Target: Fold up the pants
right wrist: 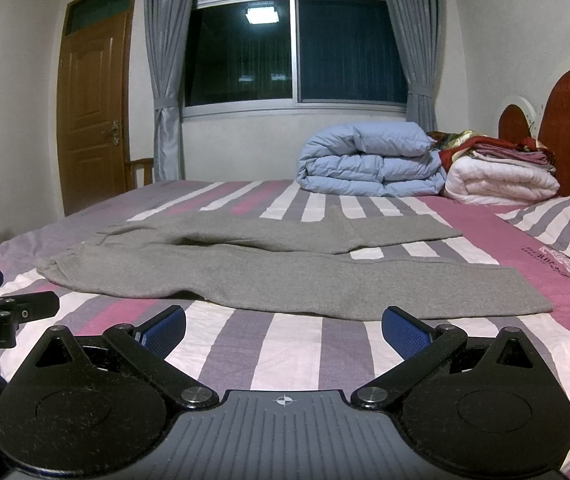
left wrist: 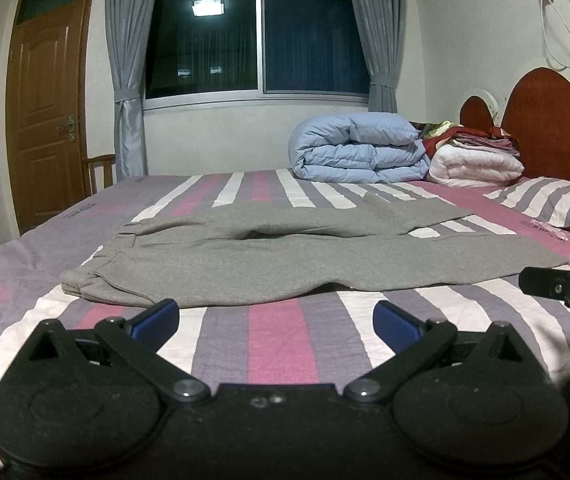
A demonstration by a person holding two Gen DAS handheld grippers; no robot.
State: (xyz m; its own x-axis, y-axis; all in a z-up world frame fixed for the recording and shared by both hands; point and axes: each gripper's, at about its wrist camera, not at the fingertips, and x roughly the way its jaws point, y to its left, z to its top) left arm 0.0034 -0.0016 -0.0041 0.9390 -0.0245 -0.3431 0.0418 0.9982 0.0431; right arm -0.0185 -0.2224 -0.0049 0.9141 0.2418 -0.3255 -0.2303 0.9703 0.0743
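Striped bed (left wrist: 277, 344), grey pants (left wrist: 285, 264) flat — grippers spread

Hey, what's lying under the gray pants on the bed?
The gray pants lie spread flat on the striped bedsheet, in pink, white and purple bands. Only sheet shows around their edges. Anything directly beneath the fabric is covered and cannot be seen.

The plain heather-grey knit pants (left wrist: 285, 256) lie mid-frame on a cotton bedsheet (left wrist: 285, 344) striped in pink, white and mauve-grey. At the lower edge, the left gripper (left wrist: 276, 320) and right gripper (right wrist: 283, 326) are black with blue ribbed finger pads (right wrist: 407, 334). At upper right sits a pale blue quilted duvet (left wrist: 359, 148) beside a white folded quilt (left wrist: 477, 166). The headboard (left wrist: 553, 120) is red-brown, the door (left wrist: 45, 116) at upper left orange-brown, the curtains (left wrist: 127, 60) grey.
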